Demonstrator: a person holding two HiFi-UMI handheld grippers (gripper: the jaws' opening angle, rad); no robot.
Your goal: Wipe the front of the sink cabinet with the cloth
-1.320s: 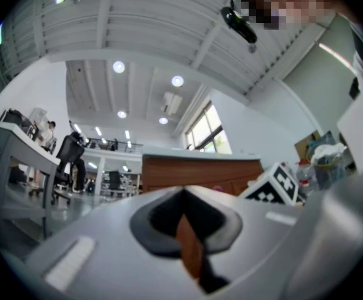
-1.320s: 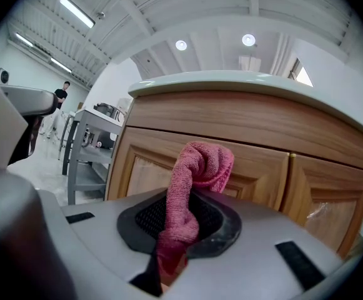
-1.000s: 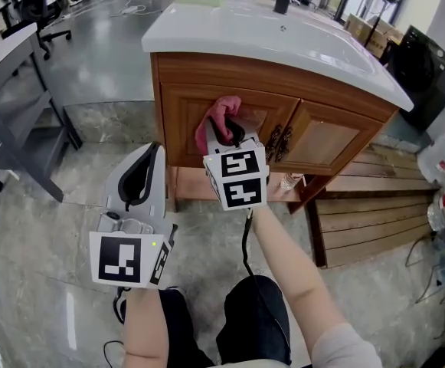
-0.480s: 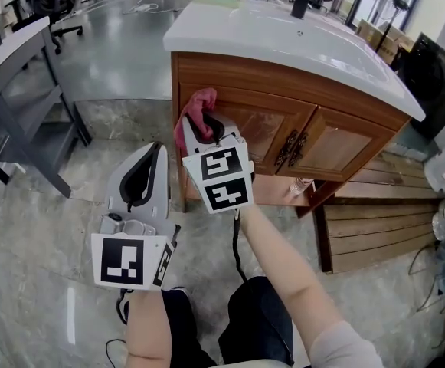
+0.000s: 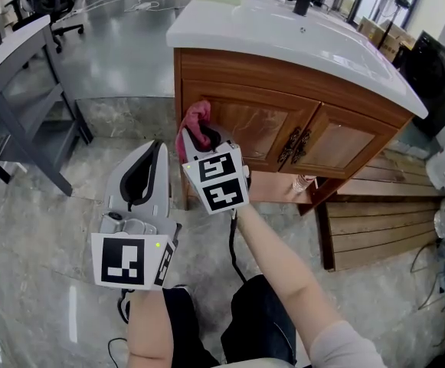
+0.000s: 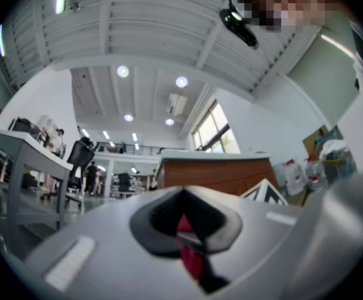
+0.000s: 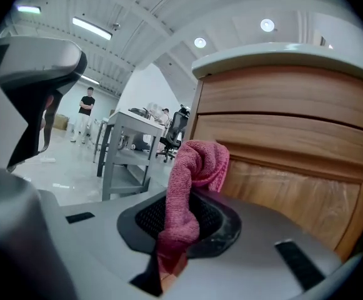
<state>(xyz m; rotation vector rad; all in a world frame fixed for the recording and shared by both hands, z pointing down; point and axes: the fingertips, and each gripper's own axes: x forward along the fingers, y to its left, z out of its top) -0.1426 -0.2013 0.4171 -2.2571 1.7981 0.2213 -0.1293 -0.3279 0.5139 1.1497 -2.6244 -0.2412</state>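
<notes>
The wooden sink cabinet [image 5: 283, 90] stands ahead under a white basin top [image 5: 283, 33]. My right gripper [image 5: 201, 138] is shut on a pink cloth [image 5: 197, 121], which is bunched against the left door panel near the cabinet's left edge. In the right gripper view the cloth [image 7: 190, 186] rises from between the jaws of the right gripper [image 7: 181, 220], with the cabinet front [image 7: 281, 136] just behind it. My left gripper [image 5: 149, 159] hangs lower left, away from the cabinet, shut and holding nothing. The left gripper [image 6: 182, 214] points up toward the ceiling in its own view.
Two dark metal door handles [image 5: 299, 148] sit at the middle of the cabinet front. A plastic bottle [image 5: 302, 182] stands under the cabinet. Wooden boards [image 5: 375, 221] lie on the floor at right, a grey desk [image 5: 23, 75] stands at left, a black appliance [image 5: 436, 75] far right.
My right gripper has carried the cloth leftward across the cabinet front, from near the door handles to the left door edge, then slightly down. The left gripper has stayed put.
</notes>
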